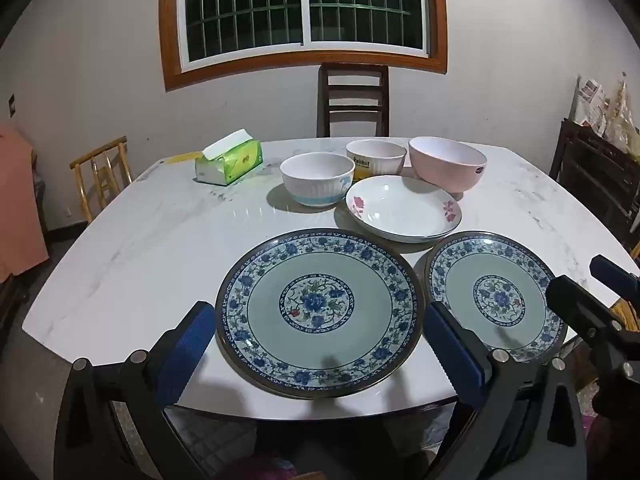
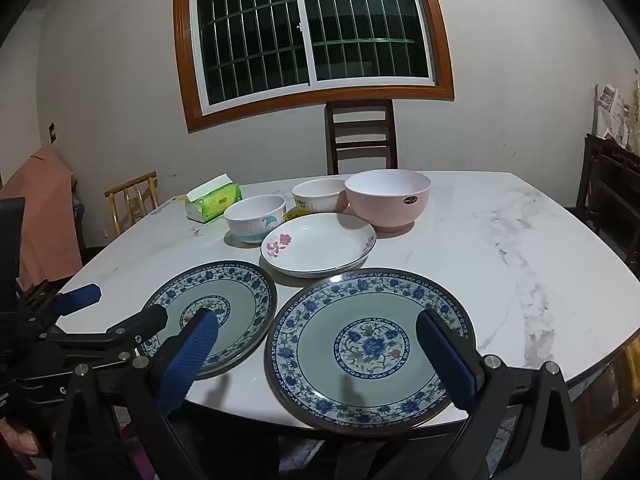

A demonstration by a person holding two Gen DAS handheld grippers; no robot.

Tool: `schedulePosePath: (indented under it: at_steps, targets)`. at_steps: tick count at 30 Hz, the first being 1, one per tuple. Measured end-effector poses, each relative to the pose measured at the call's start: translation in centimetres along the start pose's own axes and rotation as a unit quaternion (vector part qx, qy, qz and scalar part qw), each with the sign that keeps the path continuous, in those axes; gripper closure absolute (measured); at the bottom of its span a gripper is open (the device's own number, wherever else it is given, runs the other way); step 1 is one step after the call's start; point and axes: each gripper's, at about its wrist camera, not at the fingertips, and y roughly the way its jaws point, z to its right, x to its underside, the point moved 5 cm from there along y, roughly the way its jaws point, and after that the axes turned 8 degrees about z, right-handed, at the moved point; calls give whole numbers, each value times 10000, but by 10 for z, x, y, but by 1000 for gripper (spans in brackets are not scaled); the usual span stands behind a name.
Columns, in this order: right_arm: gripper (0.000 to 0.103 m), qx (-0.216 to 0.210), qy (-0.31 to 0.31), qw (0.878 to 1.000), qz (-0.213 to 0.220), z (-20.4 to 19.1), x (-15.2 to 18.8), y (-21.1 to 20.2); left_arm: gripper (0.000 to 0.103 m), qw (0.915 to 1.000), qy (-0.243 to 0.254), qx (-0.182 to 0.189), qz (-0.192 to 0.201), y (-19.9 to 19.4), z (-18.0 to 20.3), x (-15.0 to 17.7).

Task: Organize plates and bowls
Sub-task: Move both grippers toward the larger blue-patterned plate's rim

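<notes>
Before me on the table [image 1: 120, 248] lie two blue plates. I hold my left gripper [image 1: 320, 344] spread wide over the left plate [image 1: 320, 308], my right gripper [image 2: 320, 352] spread over the right plate [image 2: 372, 348]. I should approach a rim low, then pinch.

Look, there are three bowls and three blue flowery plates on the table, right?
Not quite. Only two plates are blue flowery: the left blue plate and the right blue plate. The third, the white plate, has pink flowers. The three bowls are right. The right wrist view shows it.
</notes>
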Motion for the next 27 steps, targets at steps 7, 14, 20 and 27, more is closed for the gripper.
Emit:
schedulePosePath:
  at_steps: [7, 14, 20, 27]
  targets:
    - [1, -160, -80, 9998, -3, -6, 4, -1, 0, 9999, -122, 68, 19, 0, -8, 7]
    - [1, -654, 72, 9977, -186, -15, 7, 1, 0, 9996, -230, -71, -110, 6, -17, 11]
    - [1, -1551, 255, 9864, -484, -27, 4, 14, 0, 9983, -462, -221, -267, 6, -37, 11]
    - [4, -2239, 181, 9709, -826, -45, -7, 47, 1, 9949, -823, -193, -554, 16, -66, 13]
